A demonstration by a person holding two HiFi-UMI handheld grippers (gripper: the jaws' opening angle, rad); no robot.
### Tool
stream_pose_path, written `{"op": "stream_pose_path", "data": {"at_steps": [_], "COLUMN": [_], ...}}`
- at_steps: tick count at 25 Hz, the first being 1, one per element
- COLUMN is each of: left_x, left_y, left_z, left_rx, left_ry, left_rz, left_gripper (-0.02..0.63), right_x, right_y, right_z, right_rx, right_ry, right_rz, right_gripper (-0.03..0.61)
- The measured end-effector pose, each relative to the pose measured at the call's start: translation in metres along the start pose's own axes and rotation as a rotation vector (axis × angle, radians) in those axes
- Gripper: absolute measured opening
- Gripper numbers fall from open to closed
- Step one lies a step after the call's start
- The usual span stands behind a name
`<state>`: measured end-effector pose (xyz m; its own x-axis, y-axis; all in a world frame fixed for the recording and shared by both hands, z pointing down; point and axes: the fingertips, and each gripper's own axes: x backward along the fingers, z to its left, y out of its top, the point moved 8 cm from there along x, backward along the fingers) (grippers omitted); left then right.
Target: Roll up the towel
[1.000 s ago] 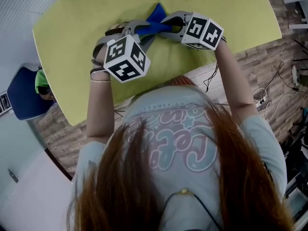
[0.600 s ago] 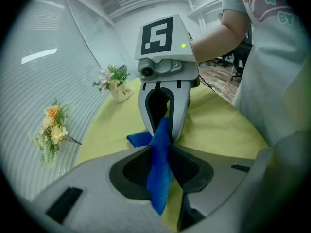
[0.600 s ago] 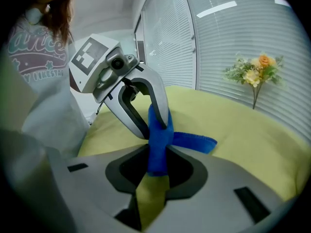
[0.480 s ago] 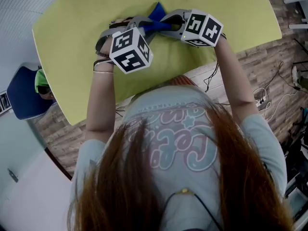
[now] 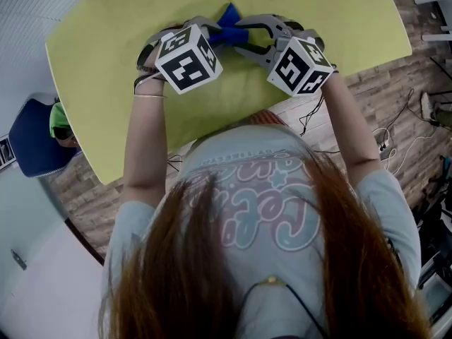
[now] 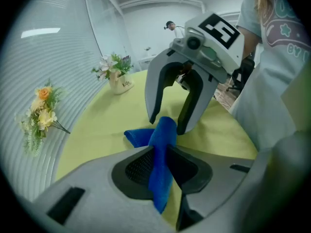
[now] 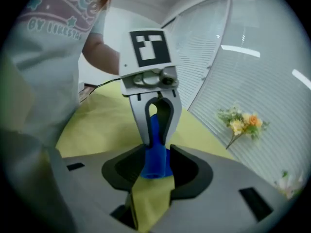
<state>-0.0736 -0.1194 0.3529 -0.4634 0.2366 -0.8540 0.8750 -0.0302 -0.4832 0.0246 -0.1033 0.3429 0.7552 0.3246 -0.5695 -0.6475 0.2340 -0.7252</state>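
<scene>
Towel [image 6: 163,130]: judged light, soft, limp; roll likely slackens if freed.
Left gripper [image 6: 158,152]: clamped tight on towel.
Right gripper [image 7: 155,152]: jaws just opening, roll end loose between them.
Best hold: roll ends.

Table: a yellow-green tabletop with rounded corners [image 5: 99,55], plain and matte.
Middle, near the person's edge: a blue cloth towel [image 5: 227,27] bunched into a narrow roll. One loose corner seems to rest on the surface, and the rest is raised off it.
Far rim: a small cream pot of white and pink flowers [image 6: 115,75], standing upright.
</scene>
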Motion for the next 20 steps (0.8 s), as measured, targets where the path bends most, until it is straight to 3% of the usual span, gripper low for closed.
{"op": "stream_pose_path", "data": {"at_steps": [2, 10, 16, 20], "left_x": [-0.001, -0.002, -0.001, 0.007], "left_y": [0.001, 0.001, 0.003, -0.001], "left_z": [0.002, 0.009, 0.01, 0.007], "left_rx": [0.017, 0.048, 0.032, 0.043], "left_ry": [-0.016, -0.037, 0.007, 0.069], "left_rz": [0.003, -0.013, -0.041, -0.119], "left_gripper": [0.086, 0.086, 0.087, 0.091], "right_x": [-0.001, -0.022, -0.026, -0.028], "right_y": [0.003, -0.011, -0.018, -0.02], "right_z": [0.009, 0.025, 0.019, 0.016], "right_rx": [0.084, 0.244, 0.199, 0.148], "right_ry": [-0.011, -0.079, -0.093, -0.051], "right_rz": [0.015, 0.161, 0.177, 0.165], "right_gripper": [0.167, 0.206, 0.146, 0.126]}}
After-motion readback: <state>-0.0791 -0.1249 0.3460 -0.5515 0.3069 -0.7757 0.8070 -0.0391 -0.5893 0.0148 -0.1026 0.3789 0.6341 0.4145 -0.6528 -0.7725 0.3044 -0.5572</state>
